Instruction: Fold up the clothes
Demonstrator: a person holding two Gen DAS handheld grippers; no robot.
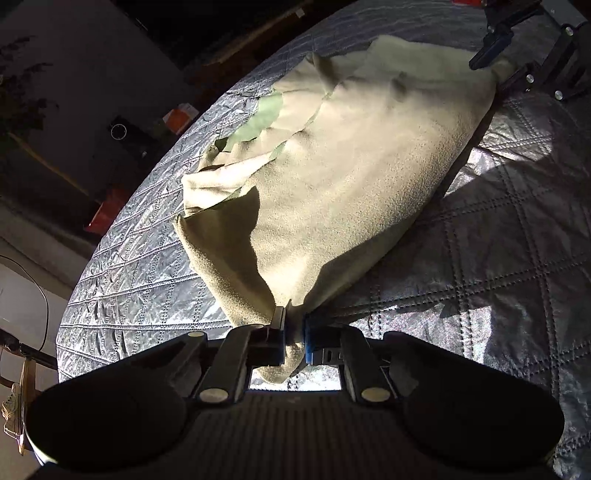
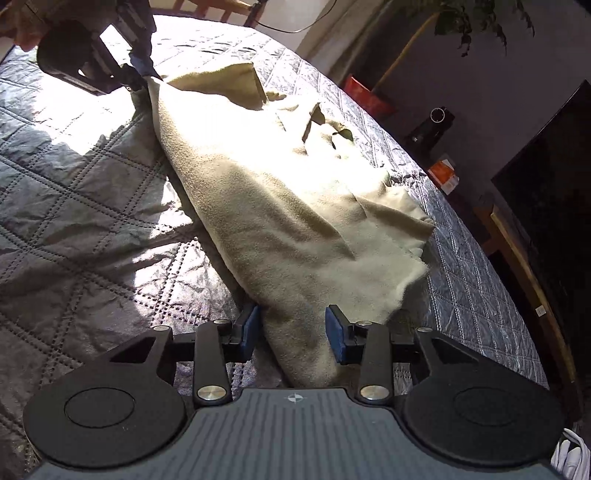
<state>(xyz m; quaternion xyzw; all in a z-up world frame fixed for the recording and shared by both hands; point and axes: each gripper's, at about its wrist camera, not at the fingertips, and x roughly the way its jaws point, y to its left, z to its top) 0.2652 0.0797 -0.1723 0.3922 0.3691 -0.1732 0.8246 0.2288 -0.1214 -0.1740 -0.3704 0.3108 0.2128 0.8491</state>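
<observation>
A beige fleece garment (image 1: 354, 158) lies stretched along the quilted grey table cover (image 1: 498, 258). My left gripper (image 1: 294, 338) is shut on one end of the garment, the cloth bunched between its blue pads. In the right wrist view the same garment (image 2: 280, 206) runs from the left gripper (image 2: 142, 79) at the far end to my right gripper (image 2: 291, 332). The right gripper is open, with the near end of the garment lying between its blue pads (image 2: 249, 328). The right gripper also shows in the left wrist view (image 1: 495, 48) at the far end.
The table edge (image 2: 461, 206) curves along the right of the right wrist view. Beyond it are a dark TV screen (image 2: 546, 177) on a wooden stand, an orange box (image 2: 443, 173), a red bin (image 2: 369, 92) and a plant (image 2: 472, 18).
</observation>
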